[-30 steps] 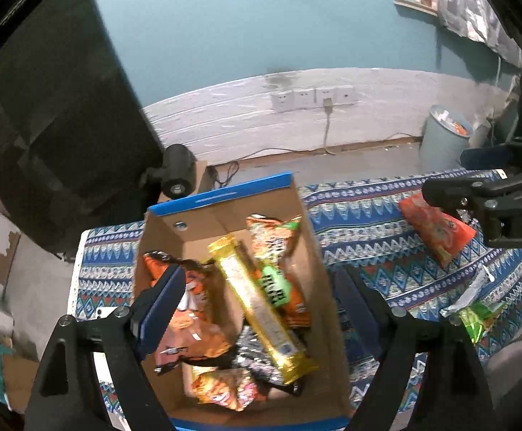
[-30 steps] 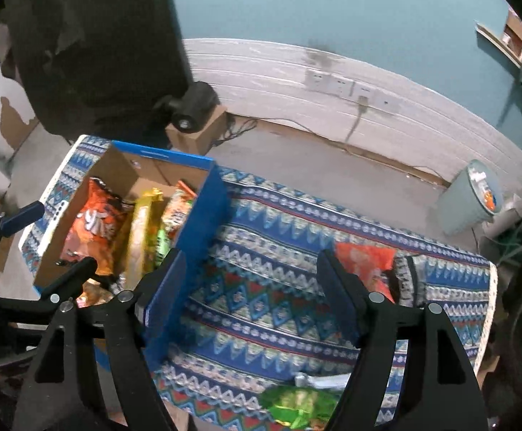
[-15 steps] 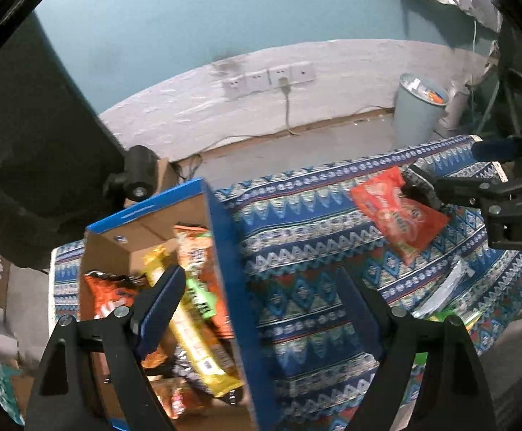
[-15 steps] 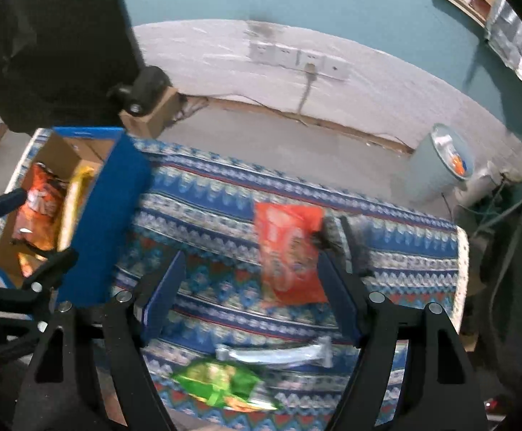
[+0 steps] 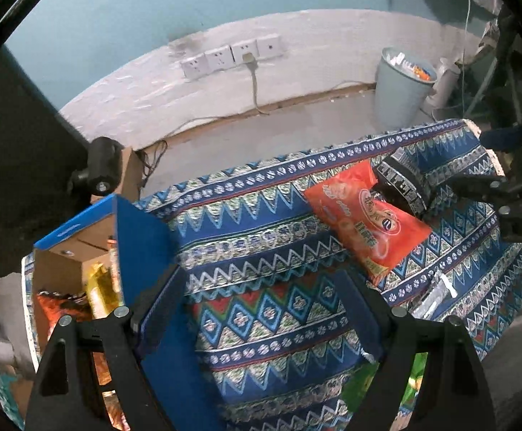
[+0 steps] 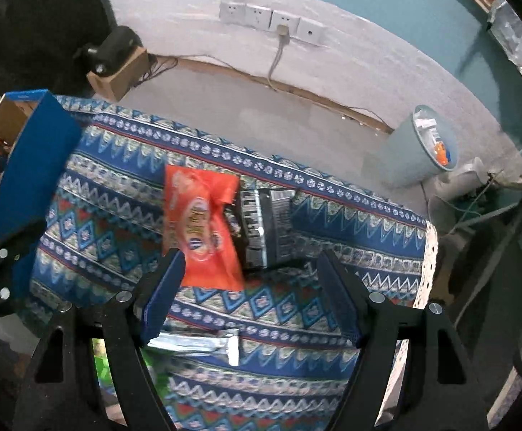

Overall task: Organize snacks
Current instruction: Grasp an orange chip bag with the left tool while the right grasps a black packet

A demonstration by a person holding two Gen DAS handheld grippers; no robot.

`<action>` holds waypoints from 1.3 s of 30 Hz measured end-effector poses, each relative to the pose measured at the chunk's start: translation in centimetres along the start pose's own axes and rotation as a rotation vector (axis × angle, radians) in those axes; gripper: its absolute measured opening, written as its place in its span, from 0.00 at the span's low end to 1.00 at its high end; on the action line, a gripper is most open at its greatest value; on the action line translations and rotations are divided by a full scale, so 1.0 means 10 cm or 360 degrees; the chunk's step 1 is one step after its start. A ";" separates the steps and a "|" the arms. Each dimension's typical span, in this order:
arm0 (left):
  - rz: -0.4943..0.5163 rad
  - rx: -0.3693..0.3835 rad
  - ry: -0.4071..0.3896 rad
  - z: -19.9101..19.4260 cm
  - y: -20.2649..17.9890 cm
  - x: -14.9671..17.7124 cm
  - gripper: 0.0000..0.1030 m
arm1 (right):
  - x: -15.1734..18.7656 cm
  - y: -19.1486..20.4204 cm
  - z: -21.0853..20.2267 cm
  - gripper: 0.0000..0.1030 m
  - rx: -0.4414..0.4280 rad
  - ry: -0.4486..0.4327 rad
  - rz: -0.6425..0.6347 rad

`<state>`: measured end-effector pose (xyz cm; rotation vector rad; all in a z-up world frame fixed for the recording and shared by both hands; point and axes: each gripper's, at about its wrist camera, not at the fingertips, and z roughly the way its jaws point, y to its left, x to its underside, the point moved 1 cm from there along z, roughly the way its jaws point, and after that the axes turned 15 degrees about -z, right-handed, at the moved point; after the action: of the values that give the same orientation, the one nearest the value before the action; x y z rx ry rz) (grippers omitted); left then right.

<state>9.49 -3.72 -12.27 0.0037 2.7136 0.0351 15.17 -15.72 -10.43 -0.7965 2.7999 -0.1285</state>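
Observation:
A blue cardboard box (image 5: 142, 251) with several snack packs inside stands at the left end of the patterned cloth (image 5: 261, 316); it also shows in the right wrist view (image 6: 27, 179). An orange-red snack bag (image 5: 365, 222) (image 6: 203, 230) lies on the cloth, its corner over a dark striped pack (image 5: 404, 183) (image 6: 264, 226). A silver wrapper (image 6: 196, 343) (image 5: 433, 294) and a green bag (image 5: 361, 388) (image 6: 99, 362) lie near the front edge. My left gripper (image 5: 261, 316) is open and empty beside the box. My right gripper (image 6: 250, 298) is open and empty above the cloth, just short of the orange-red bag.
A pale blue waste bin (image 6: 422, 147) (image 5: 401, 86) stands on the floor beyond the table's right end. A black device on a small carton (image 6: 117, 61) sits by the wall with sockets (image 6: 271, 19). The cloth's right edge (image 6: 428, 251) drops off near cables.
Both grippers have swung to the right, away from the box and toward the loose snacks. The orange-red bag and dark pack now sit nearer the middle of both views. Both grippers stayed open.

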 end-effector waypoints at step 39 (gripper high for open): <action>-0.0360 0.0236 0.0419 1.50 -0.69 -0.44 0.91 | 0.02 -0.39 1.46 0.60 -0.0283 0.0258 -0.0036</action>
<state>19.72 -10.30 -24.26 -0.2824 2.9538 -0.2491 20.53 -19.46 -24.02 -0.8950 2.9879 0.0557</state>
